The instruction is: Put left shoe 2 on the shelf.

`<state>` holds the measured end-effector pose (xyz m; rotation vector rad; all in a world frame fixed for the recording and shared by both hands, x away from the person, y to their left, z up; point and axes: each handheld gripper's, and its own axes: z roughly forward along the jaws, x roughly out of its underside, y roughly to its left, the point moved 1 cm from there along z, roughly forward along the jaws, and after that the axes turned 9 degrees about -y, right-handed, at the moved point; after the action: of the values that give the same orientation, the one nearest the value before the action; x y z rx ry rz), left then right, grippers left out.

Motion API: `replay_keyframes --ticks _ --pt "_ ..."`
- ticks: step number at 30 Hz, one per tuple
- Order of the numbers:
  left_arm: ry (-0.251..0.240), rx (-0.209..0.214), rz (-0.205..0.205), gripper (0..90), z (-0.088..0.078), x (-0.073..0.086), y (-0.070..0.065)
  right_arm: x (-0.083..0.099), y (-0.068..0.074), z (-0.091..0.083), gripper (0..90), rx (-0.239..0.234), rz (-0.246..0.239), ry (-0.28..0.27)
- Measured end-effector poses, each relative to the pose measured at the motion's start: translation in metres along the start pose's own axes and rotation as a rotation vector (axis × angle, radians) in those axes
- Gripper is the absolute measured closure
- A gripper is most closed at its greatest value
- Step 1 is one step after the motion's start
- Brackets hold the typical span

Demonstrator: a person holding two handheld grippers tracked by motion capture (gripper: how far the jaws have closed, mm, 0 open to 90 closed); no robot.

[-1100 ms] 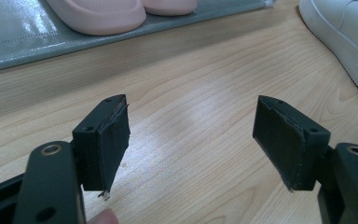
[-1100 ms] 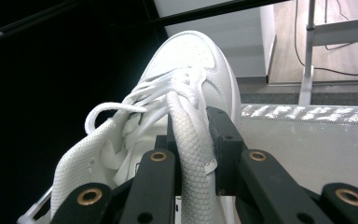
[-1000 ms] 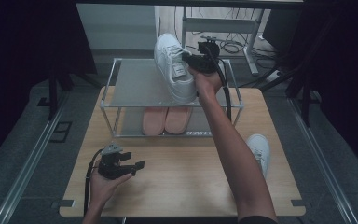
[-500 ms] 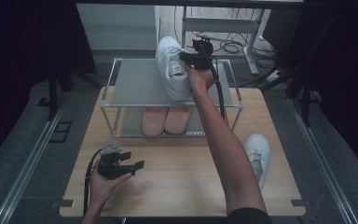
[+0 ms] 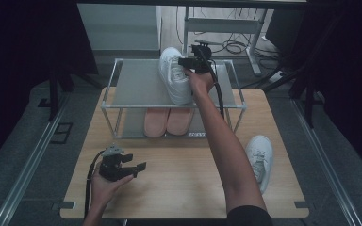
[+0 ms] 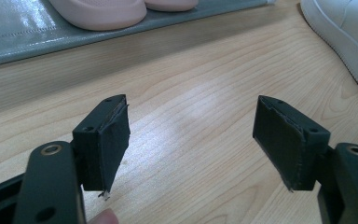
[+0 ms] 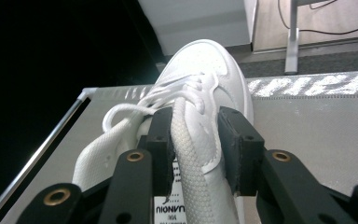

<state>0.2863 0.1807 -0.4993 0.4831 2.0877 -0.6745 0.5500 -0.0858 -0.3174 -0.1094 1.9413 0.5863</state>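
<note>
White mesh-collared sneaker; grey shelf

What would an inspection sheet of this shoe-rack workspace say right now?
Surface: wooden table, bare at the front.
Job's things: white sneaker on the rack top shelf; second white sneaker on the table at right; pink slippers on the lower shelf.
Clutter: nothing seen.
Grippers: left gripper open, low over the table, holding nothing; right gripper jaws have just been opening, with the sneaker's collar between them.
Cables: gripper cables trail along the arms; floor cables behind the rack.
Surroundings: dark curtains, grey floor.
</note>
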Motion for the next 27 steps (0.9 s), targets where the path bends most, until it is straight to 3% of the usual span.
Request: replay_keyframes --ticks 2,6,9,15,23,27 --pt "0.004 0.001 0.003 27.6 0.000 0.000 -0.001 -0.001 -0.002 -0.002 62.9 -0.015 -0.019 0.016" --pt "0.003 0.000 0.006 27.7 0.000 0.000 -0.002 -0.005 -0.004 -0.015 61.8 -0.040 -0.029 -0.018" --pt "0.003 -0.002 0.009 27.8 0.000 -0.001 -0.003 -0.009 -0.006 -0.031 62.1 -0.060 -0.072 -0.040" --pt "-0.005 -0.008 0.017 27.9 -0.003 -0.003 -0.004 -0.011 -0.016 -0.059 70.3 -0.084 -0.126 -0.055" --pt "-0.010 -0.014 0.020 28.1 -0.005 -0.004 -0.004 0.004 -0.021 -0.094 79.6 -0.143 -0.209 -0.034" --pt "-0.009 -0.011 0.029 28.2 -0.005 -0.004 -0.006 0.014 -0.025 -0.104 85.8 -0.144 -0.257 -0.015"
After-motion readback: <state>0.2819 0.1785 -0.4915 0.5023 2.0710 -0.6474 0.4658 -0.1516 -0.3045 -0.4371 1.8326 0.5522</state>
